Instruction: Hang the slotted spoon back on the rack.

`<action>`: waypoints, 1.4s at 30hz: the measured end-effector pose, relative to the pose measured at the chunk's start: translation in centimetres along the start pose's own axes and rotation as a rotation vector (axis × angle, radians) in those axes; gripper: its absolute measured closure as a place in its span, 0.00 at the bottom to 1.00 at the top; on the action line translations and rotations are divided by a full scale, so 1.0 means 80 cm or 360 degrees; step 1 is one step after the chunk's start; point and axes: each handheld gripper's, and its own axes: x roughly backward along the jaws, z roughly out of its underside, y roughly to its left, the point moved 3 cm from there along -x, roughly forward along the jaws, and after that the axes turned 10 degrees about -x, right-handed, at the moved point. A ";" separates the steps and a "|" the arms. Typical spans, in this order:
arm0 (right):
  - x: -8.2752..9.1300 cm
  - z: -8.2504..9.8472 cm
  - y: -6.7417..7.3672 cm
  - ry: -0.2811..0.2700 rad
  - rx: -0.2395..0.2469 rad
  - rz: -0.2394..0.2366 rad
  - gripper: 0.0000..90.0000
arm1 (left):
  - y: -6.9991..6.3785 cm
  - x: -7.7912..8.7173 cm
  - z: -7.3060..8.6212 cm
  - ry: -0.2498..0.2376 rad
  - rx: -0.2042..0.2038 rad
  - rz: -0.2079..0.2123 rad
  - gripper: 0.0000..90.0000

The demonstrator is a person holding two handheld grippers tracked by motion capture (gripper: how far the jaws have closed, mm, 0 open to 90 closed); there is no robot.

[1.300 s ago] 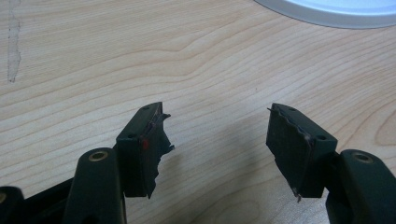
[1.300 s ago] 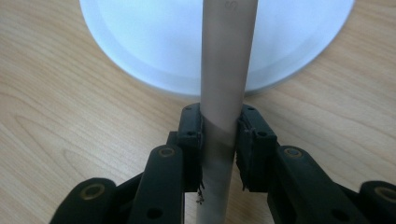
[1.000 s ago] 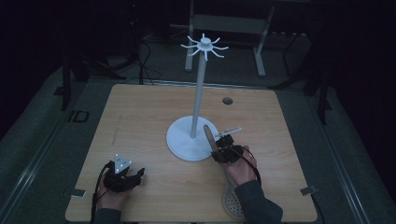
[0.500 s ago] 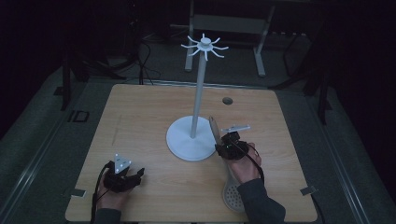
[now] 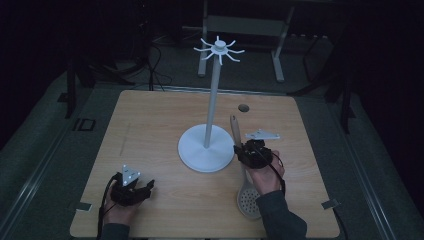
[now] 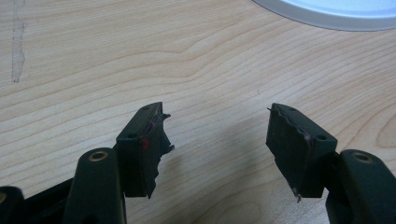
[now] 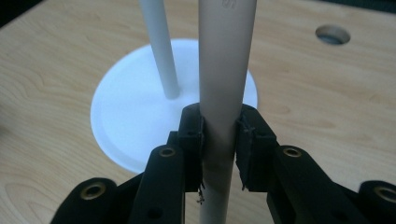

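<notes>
The right hand-held gripper point(image 7: 219, 154) is clamped mid-handle on the beige wooden-handled slotted spoon point(image 5: 235, 132), so it'll likely be stiff, light, but head-heavy.

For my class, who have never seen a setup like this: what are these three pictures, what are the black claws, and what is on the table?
A person sits at a wooden table with a hand-held gripper in each hand. The high view looks down from above; the other two pictures come from cameras riding on each gripper. A white stand with hooks on top rises mid-table. The right hand-held gripper is clamped on the handle of a slotted spoon. The left hand-held gripper is open, holding nothing, low over the bare wood.
</notes>
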 end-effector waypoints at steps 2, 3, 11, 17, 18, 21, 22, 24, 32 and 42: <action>0.004 -0.002 0.000 -0.0042 0.0004 -0.0010 0.82 | 0.000 0.000 0.000 0.0000 -0.0001 0.0000 0.42; 0.006 -0.004 0.001 -0.0062 0.0006 -0.0015 0.82 | 0.000 0.000 0.000 0.0000 -0.0005 -0.0001 0.42; 0.019 -0.017 0.005 -0.0178 0.0033 -0.0063 0.82 | 0.001 0.000 0.000 -0.0002 -0.0002 -0.0005 0.42; 0.027 -0.027 0.007 -0.0240 -0.0008 -0.0103 0.82 | 0.001 0.001 0.000 -0.0009 0.0004 -0.0006 0.42; 0.028 -0.029 0.007 -0.0255 -0.0016 -0.0115 0.82 | 0.001 0.001 0.000 -0.0009 0.0004 -0.0006 0.42; 0.033 -0.033 0.007 -0.0303 -0.0022 -0.0142 0.82 | 0.001 0.001 0.000 -0.0008 0.0004 -0.0006 0.42; 0.034 -0.034 0.007 -0.0316 -0.0022 -0.0146 0.82 | 0.001 0.001 0.000 -0.0009 0.0003 -0.0006 0.42; 0.037 -0.036 0.007 -0.0342 -0.0020 -0.0153 0.82 | 0.001 0.001 0.000 -0.0009 0.0004 -0.0006 0.42; 0.045 -0.042 0.011 -0.0430 0.0005 -0.0156 0.82 | 0.000 0.001 0.000 -0.0005 0.0003 -0.0006 0.42; 0.049 -0.049 0.015 -0.0454 0.0046 -0.0154 0.82 | 0.000 0.000 0.000 -0.0004 0.0002 -0.0005 0.42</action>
